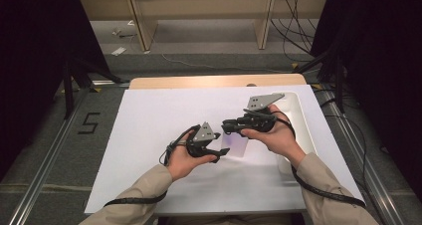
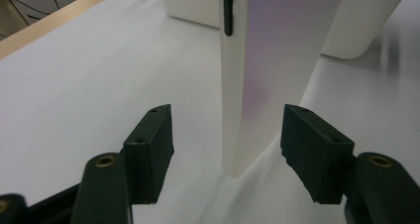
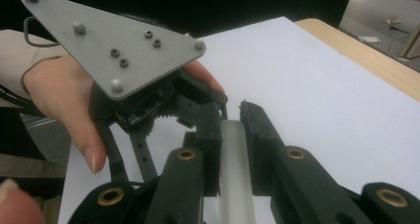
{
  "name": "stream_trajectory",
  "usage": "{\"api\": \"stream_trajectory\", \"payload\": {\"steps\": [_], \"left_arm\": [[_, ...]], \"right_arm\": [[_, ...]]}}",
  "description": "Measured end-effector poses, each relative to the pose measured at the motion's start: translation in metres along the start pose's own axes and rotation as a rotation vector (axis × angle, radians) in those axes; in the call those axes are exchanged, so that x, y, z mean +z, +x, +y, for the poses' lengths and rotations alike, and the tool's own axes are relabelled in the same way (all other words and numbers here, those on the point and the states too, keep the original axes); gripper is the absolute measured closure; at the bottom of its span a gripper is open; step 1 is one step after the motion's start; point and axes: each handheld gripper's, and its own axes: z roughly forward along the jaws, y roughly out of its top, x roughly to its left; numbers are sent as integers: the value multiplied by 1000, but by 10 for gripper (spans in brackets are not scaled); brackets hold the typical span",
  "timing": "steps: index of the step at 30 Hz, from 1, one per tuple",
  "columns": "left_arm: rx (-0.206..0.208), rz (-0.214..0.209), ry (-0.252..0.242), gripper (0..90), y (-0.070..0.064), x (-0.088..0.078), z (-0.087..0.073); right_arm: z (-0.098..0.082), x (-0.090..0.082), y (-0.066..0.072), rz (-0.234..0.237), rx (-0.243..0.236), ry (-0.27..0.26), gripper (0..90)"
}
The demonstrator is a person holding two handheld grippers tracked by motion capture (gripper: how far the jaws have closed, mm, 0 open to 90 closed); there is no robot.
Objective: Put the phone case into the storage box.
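White table (image 1: 149, 150), nothing in your way. Right gripper (image 3: 232, 116) pinches the card (image 3: 233, 154); left gripper (image 2: 228, 135) is spread, so center it before squeezing.

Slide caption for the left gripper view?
Left gripper open around the lower corner of a thin white panel, pads not touching; white tray behind.

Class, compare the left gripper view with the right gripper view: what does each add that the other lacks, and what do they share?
Left gripper view: the panel's broad, purple-tinted face, the left gripper open on either side of its lower end without touching it, and a white tray behind.
Right gripper view: the right gripper shut on the panel's thin edge, plus the left hand and its grey plate.
Shared: the panel, the white sheet and the wooden table edge.
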Motion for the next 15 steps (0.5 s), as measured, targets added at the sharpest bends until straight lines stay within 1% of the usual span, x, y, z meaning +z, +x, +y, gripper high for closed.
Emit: {"api": "stream_trajectory", "payload": {"steps": [6,11,15], "left_arm": [[20,-31,7,364,-5,0,1],[28,-48,14,364,-9,0,-1],[42,-63,18,369,-11,-1,-1]], "right_arm": [[-1,-2,3,16,-3,12,799],[-2,-3,6,32,-7,28,799],[-4,-5,9,43,-11,28,799]]}}
